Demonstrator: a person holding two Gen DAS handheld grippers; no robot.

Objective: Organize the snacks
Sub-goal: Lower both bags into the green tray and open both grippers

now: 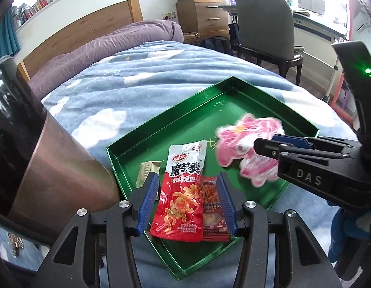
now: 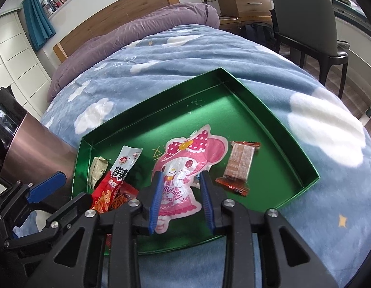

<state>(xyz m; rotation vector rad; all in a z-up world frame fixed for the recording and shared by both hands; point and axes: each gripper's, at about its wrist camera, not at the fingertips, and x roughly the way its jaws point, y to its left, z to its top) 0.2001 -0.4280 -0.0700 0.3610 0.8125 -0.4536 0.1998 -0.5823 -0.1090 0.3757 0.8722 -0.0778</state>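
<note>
Both grippers, left gripper (image 1: 187, 200) and right gripper (image 2: 183, 200), stand parted, gripping nothing; lift clear of the tray (image 2: 276, 117) without snagging the pink packet (image 2: 183, 165).

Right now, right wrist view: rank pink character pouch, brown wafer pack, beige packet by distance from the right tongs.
1. Pink character pouch: between the right tongs, tray middle.
2. Brown wafer pack: just right of them, on the green tray.
3. Beige packet: far left, by the tray wall.
</note>
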